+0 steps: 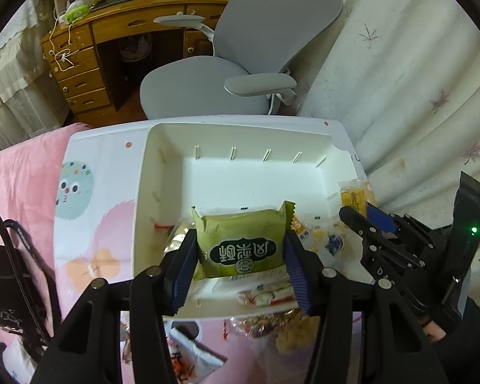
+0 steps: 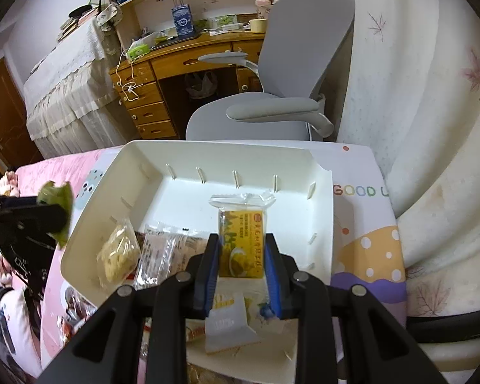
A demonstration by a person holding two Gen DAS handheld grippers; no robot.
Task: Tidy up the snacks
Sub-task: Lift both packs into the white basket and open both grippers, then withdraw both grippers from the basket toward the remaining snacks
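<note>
My left gripper (image 1: 240, 243) is shut on a green snack packet (image 1: 241, 244) and holds it over the near part of a white bin (image 1: 163, 134). My right gripper (image 2: 242, 246) is shut on a yellow snack packet (image 2: 242, 240) and holds it over the same bin (image 2: 134, 150). The right gripper also shows at the right of the left wrist view (image 1: 361, 220). The left gripper with its green packet (image 2: 59, 204) shows at the left of the right wrist view. Several wrapped snacks (image 2: 144, 249) lie in the near end of the bin.
The bin stands on a small white patterned table (image 2: 364, 224) on a pink bedspread (image 1: 19, 176). More snack packets (image 1: 291, 332) lie near the bin's front. A grey office chair (image 1: 227, 73) and a wooden desk (image 1: 92, 51) stand behind. A black bag (image 1: 6, 275) lies at the left.
</note>
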